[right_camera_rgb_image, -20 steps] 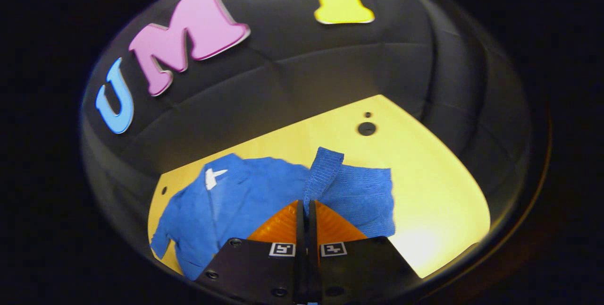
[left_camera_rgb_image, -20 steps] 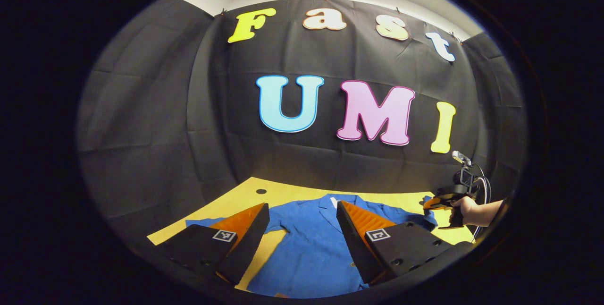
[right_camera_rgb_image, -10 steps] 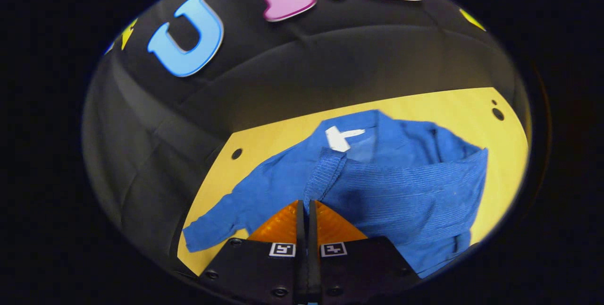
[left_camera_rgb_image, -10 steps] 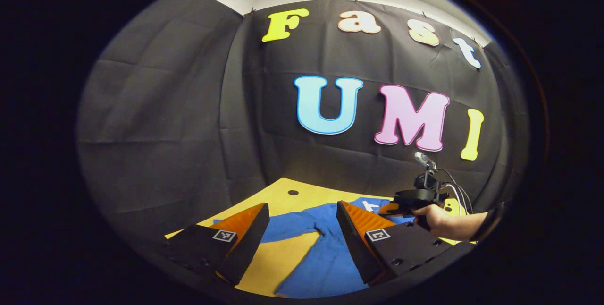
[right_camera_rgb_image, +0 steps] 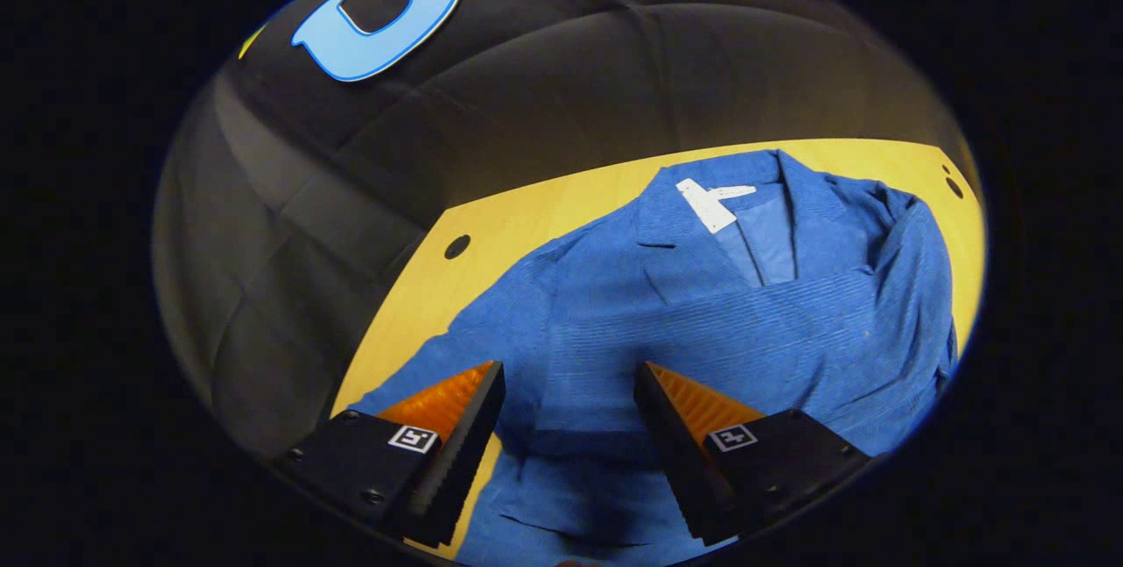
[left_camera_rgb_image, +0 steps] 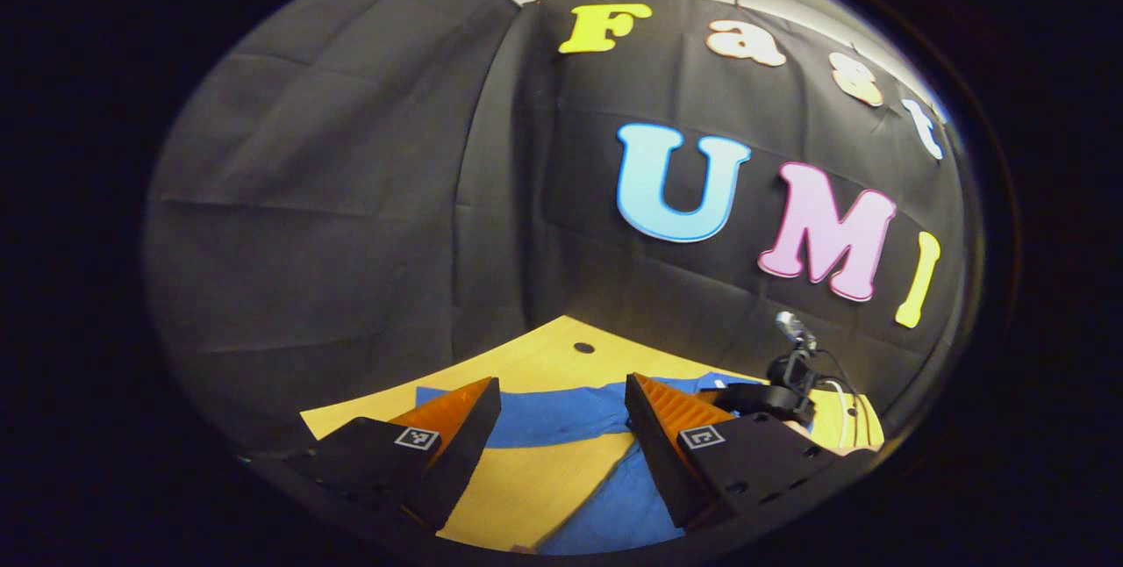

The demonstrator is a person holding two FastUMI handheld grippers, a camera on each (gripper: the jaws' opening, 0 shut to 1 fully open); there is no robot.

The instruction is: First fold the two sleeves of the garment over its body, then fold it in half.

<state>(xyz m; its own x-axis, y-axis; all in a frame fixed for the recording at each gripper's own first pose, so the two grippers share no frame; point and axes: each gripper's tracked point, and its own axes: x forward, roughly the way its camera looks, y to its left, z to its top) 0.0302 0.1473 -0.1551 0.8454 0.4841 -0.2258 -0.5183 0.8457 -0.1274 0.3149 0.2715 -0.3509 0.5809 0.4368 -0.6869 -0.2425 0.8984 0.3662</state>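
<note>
The right gripper (right_camera_rgb_image: 566,409) gapes wide over the blue ribbed-cloth jacket (right_camera_rgb_image: 702,330), holding nothing; the left gripper (left_camera_rgb_image: 561,422) likewise stands wide apart and empty above the yellow wooden table (left_camera_rgb_image: 526,488).

Left gripper (left_camera_rgb_image: 561,409) gapes above blue garment (left_camera_rgb_image: 561,413) on yellow table (left_camera_rgb_image: 535,365).

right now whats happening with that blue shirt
A person is folding a blue shirt on a yellow table with two handheld grippers. One sleeve lies across the shirt's body, and the right gripper hangs open over it. The other sleeve is spread out on the table, with the open left gripper just above it.
</note>
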